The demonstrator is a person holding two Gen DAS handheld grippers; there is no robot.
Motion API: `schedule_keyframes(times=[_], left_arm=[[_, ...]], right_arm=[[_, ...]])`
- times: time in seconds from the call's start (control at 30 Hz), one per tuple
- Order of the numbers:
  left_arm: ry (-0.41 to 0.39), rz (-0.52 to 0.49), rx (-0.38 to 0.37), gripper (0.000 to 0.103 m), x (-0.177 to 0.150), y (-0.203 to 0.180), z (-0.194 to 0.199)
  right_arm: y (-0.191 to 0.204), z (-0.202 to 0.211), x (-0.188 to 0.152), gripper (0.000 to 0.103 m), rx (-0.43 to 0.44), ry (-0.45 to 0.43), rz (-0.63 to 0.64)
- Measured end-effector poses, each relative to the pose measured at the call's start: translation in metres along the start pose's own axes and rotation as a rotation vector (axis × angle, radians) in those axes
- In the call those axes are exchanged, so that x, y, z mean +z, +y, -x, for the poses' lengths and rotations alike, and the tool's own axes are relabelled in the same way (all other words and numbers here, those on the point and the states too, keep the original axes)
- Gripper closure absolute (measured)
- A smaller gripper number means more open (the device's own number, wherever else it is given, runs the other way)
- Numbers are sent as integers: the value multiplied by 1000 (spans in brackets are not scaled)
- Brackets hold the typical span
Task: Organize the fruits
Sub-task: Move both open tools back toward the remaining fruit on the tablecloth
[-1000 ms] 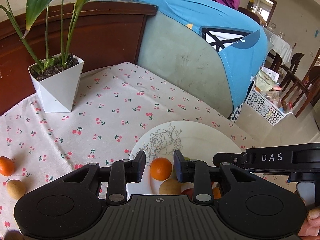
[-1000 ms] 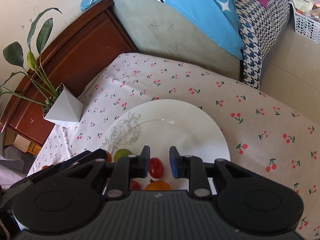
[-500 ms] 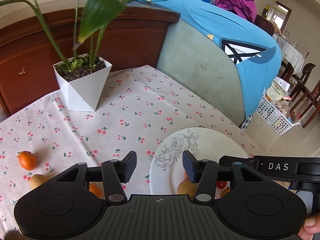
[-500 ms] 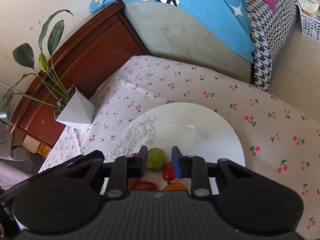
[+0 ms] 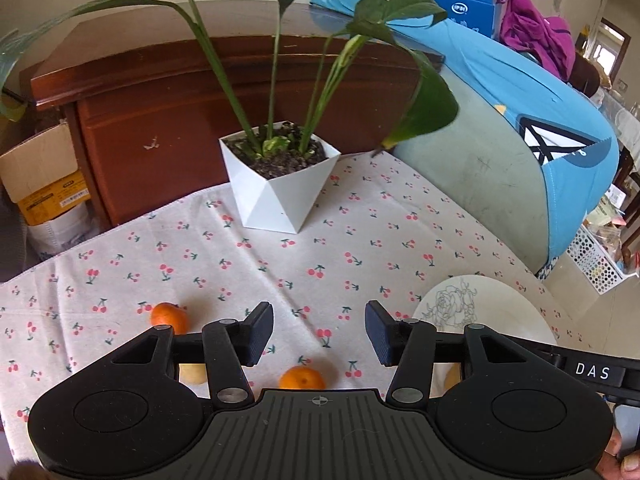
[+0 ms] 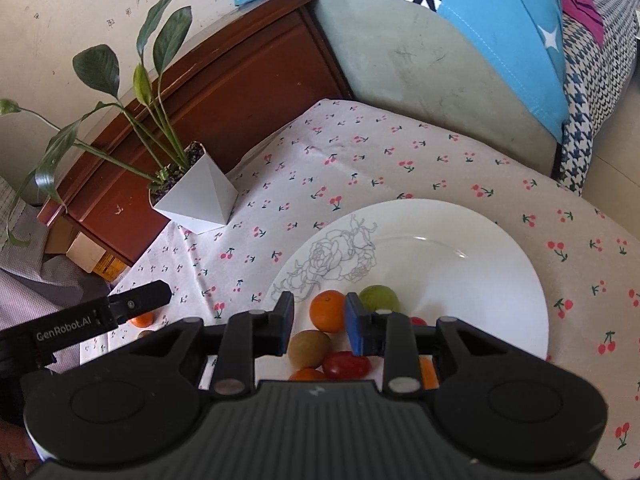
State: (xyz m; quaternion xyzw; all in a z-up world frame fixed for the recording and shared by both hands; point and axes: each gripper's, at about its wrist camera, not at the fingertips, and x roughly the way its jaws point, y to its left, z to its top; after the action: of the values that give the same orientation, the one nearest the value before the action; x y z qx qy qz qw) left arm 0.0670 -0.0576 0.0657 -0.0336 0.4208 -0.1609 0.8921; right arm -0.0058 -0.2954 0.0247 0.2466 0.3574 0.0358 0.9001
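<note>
My left gripper [image 5: 319, 330] is open and empty above the cherry-print cloth. An orange [image 5: 302, 377] lies just below it; a second orange [image 5: 169, 316] and a tan fruit [image 5: 193, 374] lie to the left. The white plate [image 5: 484, 304] is at the right. My right gripper [image 6: 318, 318] is open above the plate [image 6: 460, 256], empty. An orange [image 6: 327, 310], a green fruit [image 6: 378, 298], a brown fruit [image 6: 309, 347], a red tomato [image 6: 346, 365] and more orange fruit [image 6: 307, 374] lie on the plate below it.
A white faceted pot with a leafy plant [image 5: 278, 182] stands at the back of the table, also in the right wrist view [image 6: 196, 196]. A brown wooden cabinet [image 5: 160, 120] and a sofa with blue cloth [image 5: 520, 120] border the table. The left gripper's side [image 6: 100, 312] shows left.
My left gripper has opened wider and swung left, away from the plate to the loose fruit on the cloth. My right gripper has shifted left over the plate's fruit.
</note>
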Motion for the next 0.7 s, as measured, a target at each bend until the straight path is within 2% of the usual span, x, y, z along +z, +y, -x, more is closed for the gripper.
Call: schedule_keyframes(times=[0.3, 0.5, 0.7], left_arm=[[-7, 38, 68, 54, 1, 35, 10], [15, 56, 119, 54, 2, 61, 1], [49, 156, 141, 54, -4, 92, -14]], right_arm=[[28, -10, -5, 74, 64, 25, 64], [47, -18, -10, 74, 97, 40, 136], [63, -33, -18, 73, 133, 71, 177]])
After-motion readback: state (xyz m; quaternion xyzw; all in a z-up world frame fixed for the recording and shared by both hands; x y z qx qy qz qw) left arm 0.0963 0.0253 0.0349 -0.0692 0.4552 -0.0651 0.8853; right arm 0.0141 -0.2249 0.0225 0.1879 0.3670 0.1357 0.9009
